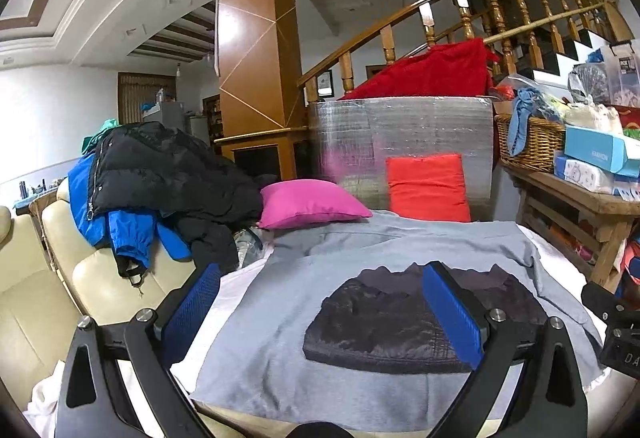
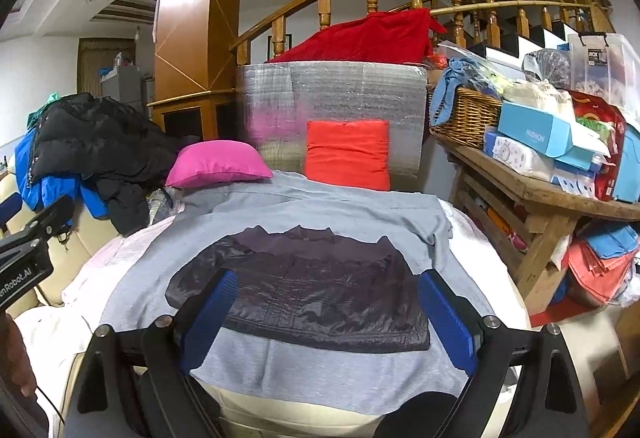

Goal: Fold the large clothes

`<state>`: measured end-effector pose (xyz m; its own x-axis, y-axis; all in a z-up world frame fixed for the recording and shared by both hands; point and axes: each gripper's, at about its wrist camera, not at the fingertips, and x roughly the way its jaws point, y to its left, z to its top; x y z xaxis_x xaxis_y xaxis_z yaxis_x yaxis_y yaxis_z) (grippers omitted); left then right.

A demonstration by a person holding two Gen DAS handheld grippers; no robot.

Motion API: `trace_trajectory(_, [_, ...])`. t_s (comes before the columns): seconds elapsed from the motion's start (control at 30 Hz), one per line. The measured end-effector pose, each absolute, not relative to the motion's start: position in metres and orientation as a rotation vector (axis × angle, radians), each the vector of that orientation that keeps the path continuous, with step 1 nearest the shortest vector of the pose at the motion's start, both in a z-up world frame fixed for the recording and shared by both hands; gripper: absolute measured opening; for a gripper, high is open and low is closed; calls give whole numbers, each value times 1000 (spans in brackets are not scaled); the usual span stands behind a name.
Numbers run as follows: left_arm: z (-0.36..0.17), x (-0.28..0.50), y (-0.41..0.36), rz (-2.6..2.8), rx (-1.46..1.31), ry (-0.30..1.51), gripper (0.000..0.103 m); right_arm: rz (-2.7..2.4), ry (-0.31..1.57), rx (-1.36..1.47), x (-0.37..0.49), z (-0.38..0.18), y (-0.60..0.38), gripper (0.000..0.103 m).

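Both grippers, left gripper [image 1: 320, 302] and right gripper [image 2: 326, 312], hover with jaws spread wide and empty over a dark quilted jacket [image 2: 308, 286] lying flat on a grey cloth [image 2: 320, 378] near two cushions.

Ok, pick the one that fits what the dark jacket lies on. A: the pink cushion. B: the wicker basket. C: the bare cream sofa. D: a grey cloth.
D: the jacket lies spread flat on the grey cloth, which shows on every side of it; the pink cushion and the basket sit apart, farther back.
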<state>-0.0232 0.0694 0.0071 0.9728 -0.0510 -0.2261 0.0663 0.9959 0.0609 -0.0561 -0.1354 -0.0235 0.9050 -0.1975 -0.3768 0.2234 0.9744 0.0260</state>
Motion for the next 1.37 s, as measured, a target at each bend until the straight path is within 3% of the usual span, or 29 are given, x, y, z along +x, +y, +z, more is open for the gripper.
trace_trajectory(1.37, [-21, 19, 88, -76, 24, 292, 101, -170, 423, -11, -10, -28, -108, 94])
